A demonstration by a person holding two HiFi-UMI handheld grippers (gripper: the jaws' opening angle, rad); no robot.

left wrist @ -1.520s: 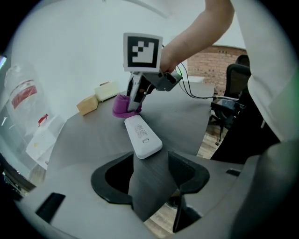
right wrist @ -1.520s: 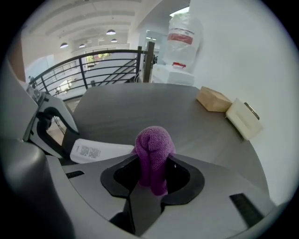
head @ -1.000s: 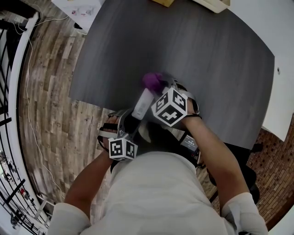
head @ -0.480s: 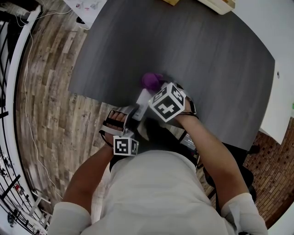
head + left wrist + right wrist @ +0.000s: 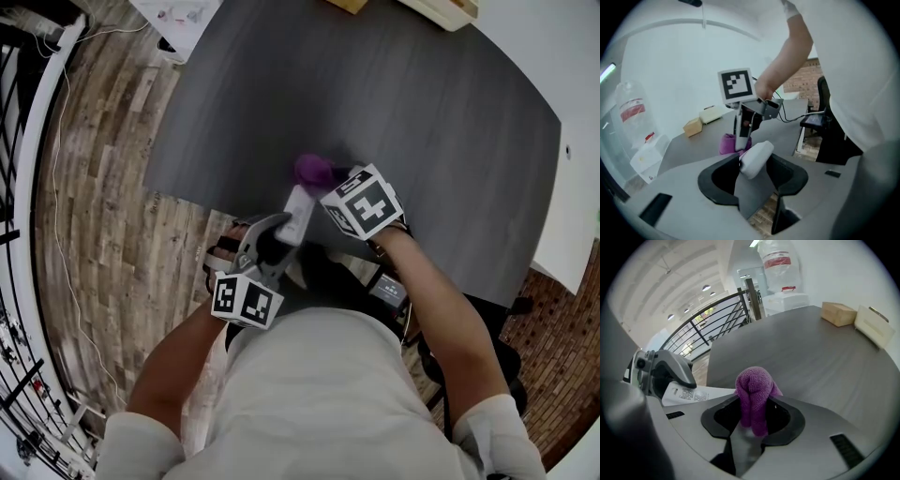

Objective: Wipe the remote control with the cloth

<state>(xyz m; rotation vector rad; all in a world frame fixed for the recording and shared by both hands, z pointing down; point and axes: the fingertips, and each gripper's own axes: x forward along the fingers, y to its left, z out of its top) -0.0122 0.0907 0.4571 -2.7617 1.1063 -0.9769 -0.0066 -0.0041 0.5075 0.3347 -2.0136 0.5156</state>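
The white remote control (image 5: 298, 214) hangs over the near edge of the dark table, its labelled underside (image 5: 691, 393) showing in the right gripper view. My left gripper (image 5: 272, 234) holds its near end (image 5: 757, 158); its jaws have just been closing with the remote between them, and the pads now press on it. My right gripper (image 5: 330, 180) is shut on a bunched purple cloth (image 5: 754, 397), which sits at the remote's far end (image 5: 311, 170). In the left gripper view the right gripper (image 5: 743, 126) stands over the cloth (image 5: 726, 143).
The dark grey table (image 5: 422, 103) carries a cardboard box (image 5: 839, 313) and a beige box (image 5: 874, 329) at its far side. Wooden floor (image 5: 103, 216) and a black railing (image 5: 708, 319) lie to the left. A black chair (image 5: 825, 122) stands behind me.
The left gripper has tipped up and its jaws have narrowed onto the remote's near end. The right gripper's marker cube has rolled; the cloth stays by the remote's far end.
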